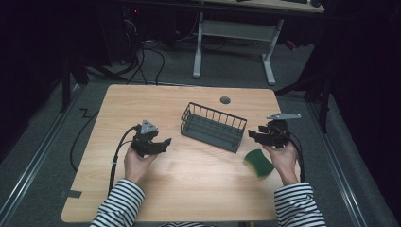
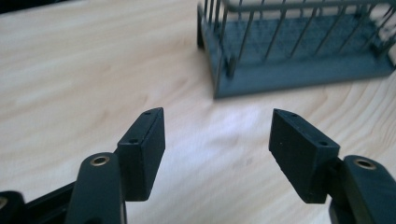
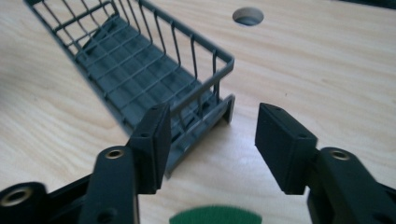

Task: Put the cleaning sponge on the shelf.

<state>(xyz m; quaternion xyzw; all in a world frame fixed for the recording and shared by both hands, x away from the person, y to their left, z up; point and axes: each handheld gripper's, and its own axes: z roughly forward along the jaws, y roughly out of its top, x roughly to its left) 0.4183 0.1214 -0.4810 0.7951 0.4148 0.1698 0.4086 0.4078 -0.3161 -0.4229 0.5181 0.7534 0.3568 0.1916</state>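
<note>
The left claw (image 1: pixel 163 142) is held wide apart over the wooden surface (image 1: pixel 189 179), with nothing between its jaws. The right claw (image 1: pixel 253 135) is likewise spread wide and grips nothing. A dark wire basket (image 1: pixel 213 126) stands between them, nothing seen inside it. At five o'clock from the basket, a green sponge (image 1: pixel 258 163) lies by the right hand.

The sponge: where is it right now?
In the high view the sponge lies flat on the table's right side, just below the right gripper and near the wire basket's right end.
</note>
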